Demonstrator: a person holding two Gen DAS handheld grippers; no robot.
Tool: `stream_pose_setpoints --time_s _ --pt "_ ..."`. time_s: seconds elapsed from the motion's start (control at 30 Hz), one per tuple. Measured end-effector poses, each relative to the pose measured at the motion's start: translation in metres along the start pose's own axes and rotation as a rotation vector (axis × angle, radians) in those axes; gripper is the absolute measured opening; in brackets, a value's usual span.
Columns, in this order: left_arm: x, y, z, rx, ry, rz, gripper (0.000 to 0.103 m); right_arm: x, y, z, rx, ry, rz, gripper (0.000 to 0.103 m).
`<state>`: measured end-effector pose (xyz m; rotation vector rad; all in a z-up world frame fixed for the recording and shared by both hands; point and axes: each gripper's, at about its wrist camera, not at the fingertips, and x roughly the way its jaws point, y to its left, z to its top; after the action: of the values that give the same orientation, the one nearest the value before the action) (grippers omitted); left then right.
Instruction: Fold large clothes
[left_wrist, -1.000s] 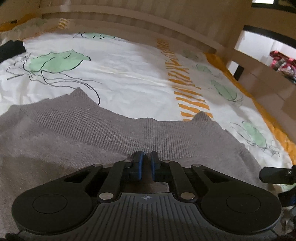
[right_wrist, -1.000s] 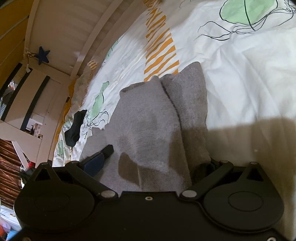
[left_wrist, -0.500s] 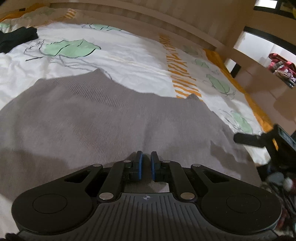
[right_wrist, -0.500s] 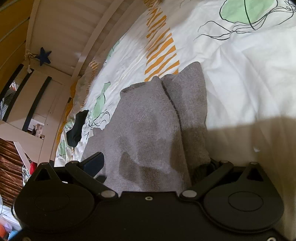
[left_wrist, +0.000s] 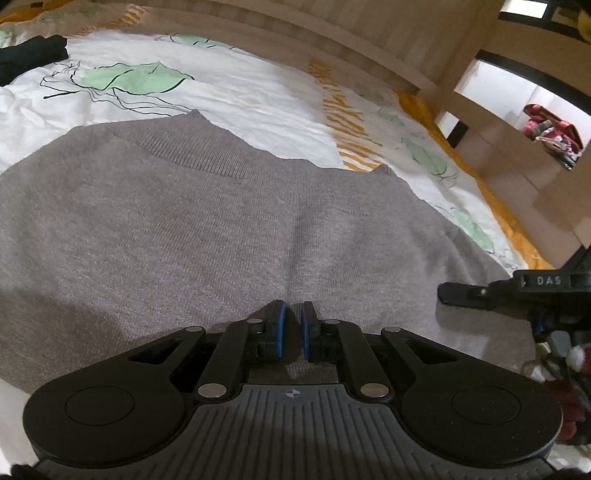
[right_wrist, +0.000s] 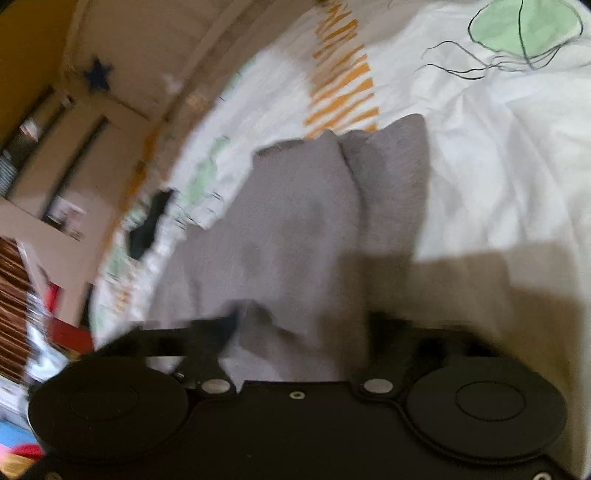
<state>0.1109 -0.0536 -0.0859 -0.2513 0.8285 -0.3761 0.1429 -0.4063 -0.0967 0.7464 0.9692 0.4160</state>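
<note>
One bedsheet (left_wrist: 229, 96), white with green leaf prints and orange stripes, is spread ahead of both tools and fills most of each view. A wooden bed frame (left_wrist: 369, 33) is seen beyond it, at the far edge from the left gripper. A grey sweater (left_wrist: 184, 229) is laid flat on the sheet directly ahead of the left gripper (left_wrist: 290, 328), with its ribbed band at the far side. In the right wrist view the same sweater (right_wrist: 295, 229) is seen bunched and doubled, running forward from between the tool's fingers to a folded end near the orange stripes. A black garment (left_wrist: 33, 59) is lying far ahead and to the left of the left gripper, on the sheet.

The left gripper's blue pads (left_wrist: 280, 332) are drawn almost together, and a narrow ridge of sweater fabric is pinched in the small gap between them. The right gripper (right_wrist: 295, 332) is blurred; its fingers are spread wide with sweater fabric lying between them, but whether anything is clamped cannot be told. One black finger of it (left_wrist: 476, 293) is seen to the right of the left gripper, just above the sweater's edge.
</note>
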Motion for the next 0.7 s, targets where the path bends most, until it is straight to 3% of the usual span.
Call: stream_pose_setpoints --time_s 0.17,0.33,0.7 --pt "-0.002 0.007 0.001 -0.021 0.009 -0.038 0.011 -0.017 0.027 0.004 0.027 -0.013 0.038 0.032" --pt "-0.011 0.019 -0.001 -0.063 0.031 -0.082 0.011 -0.028 0.096 0.018 -0.018 -0.005 0.103 0.032" --pt "-0.055 0.049 -0.011 -0.091 0.073 -0.129 0.011 0.06 0.206 0.016 -0.118 0.128 0.102 0.032"
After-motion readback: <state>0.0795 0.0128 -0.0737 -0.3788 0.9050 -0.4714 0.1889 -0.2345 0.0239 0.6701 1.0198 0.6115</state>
